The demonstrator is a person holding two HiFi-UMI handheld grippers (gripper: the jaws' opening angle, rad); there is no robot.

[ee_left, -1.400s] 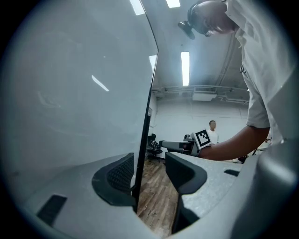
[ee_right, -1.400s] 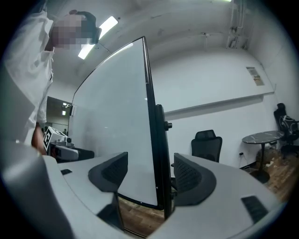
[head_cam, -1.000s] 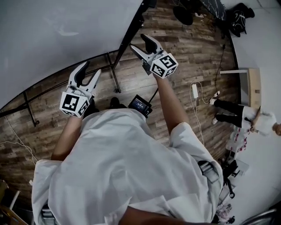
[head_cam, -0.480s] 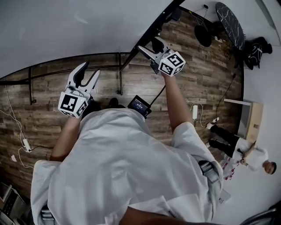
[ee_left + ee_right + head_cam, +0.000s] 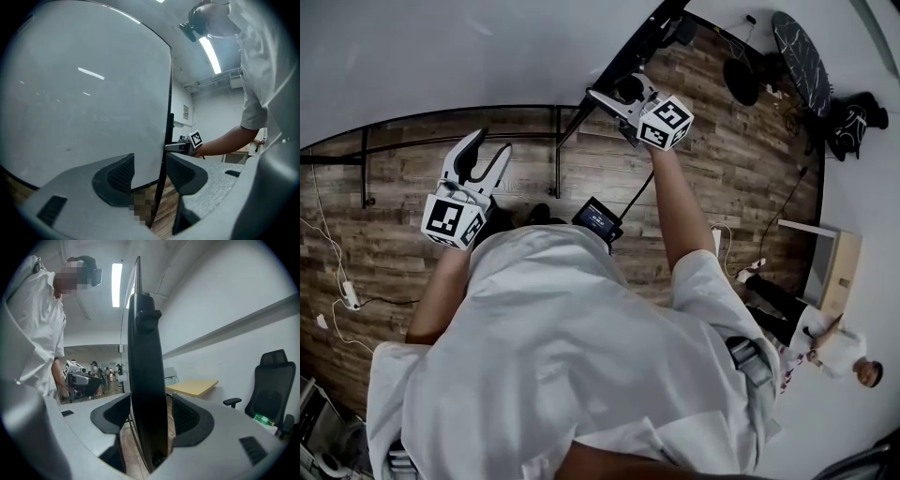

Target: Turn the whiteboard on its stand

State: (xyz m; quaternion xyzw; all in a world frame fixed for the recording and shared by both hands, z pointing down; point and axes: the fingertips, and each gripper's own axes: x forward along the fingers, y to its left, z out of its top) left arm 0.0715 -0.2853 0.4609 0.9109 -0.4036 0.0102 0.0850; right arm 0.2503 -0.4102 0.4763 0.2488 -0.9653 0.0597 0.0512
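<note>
Right tool (image 5: pixel 609 91) straddles black edge post (image 5: pixel 145 357) of whiteboard (image 5: pixel 441 56) — jaws just closing, not yet clamped — for turning leverage. Left tool (image 5: pixel 492 142) stands wide, empty.

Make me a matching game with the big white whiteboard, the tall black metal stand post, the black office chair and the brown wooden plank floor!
Things:
1. big white whiteboard
2. tall black metal stand post
3. black office chair
4. brown wooden plank floor

Places:
A. by the far white wall
B. beneath the person in the white shirt
C. between the right gripper's open jaws
D. upright, ahead of the left gripper

Pairs: 1-D, 2-C, 3-A, 4-B.

The right gripper's jaws have just been closing a little round the post, without pressing it yet.
</note>
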